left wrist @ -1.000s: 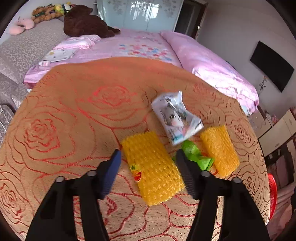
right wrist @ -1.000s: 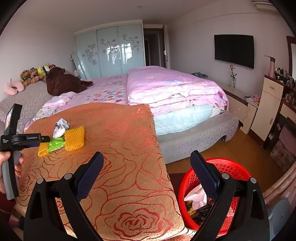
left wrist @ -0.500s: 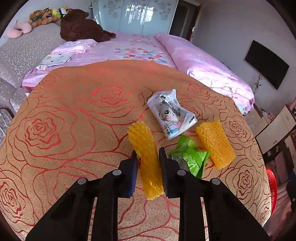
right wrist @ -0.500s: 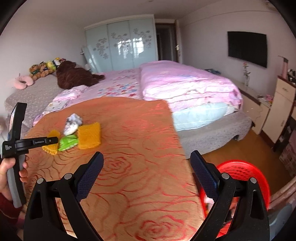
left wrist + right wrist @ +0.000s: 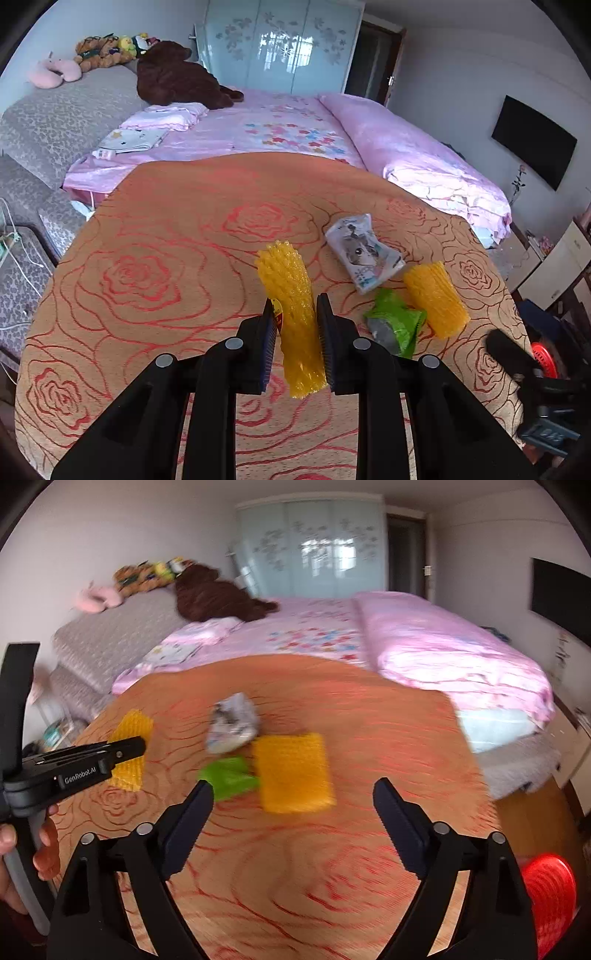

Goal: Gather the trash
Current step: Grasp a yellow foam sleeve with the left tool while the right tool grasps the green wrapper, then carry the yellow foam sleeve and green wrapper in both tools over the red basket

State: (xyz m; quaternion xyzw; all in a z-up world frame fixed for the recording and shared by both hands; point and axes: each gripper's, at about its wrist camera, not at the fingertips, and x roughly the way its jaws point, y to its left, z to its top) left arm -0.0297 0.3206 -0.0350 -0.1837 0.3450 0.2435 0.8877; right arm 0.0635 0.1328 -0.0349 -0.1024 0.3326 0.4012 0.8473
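My left gripper (image 5: 295,314) is shut on a yellow foam net sleeve (image 5: 290,295), squeezed narrow and lifted off the orange rose-patterned table (image 5: 147,266). On the table to its right lie a white cat-print wrapper (image 5: 364,254), a green wrapper (image 5: 397,323) and a second yellow foam net (image 5: 436,299). My right gripper (image 5: 293,794) is open and empty, just short of the second yellow net (image 5: 293,771), with the green wrapper (image 5: 227,777) by its left finger. The left gripper (image 5: 85,764) with its net (image 5: 129,746) shows at the left of the right wrist view.
A red basket (image 5: 550,893) stands on the floor past the table's right edge, also glimpsed in the left wrist view (image 5: 543,358). A pink bed (image 5: 295,129) with a brown plush toy (image 5: 177,77) lies beyond the table.
My left gripper closed on the near yellow net, squeezed it narrow and lifted it. My right gripper swung left from the basket toward the trash on the table.
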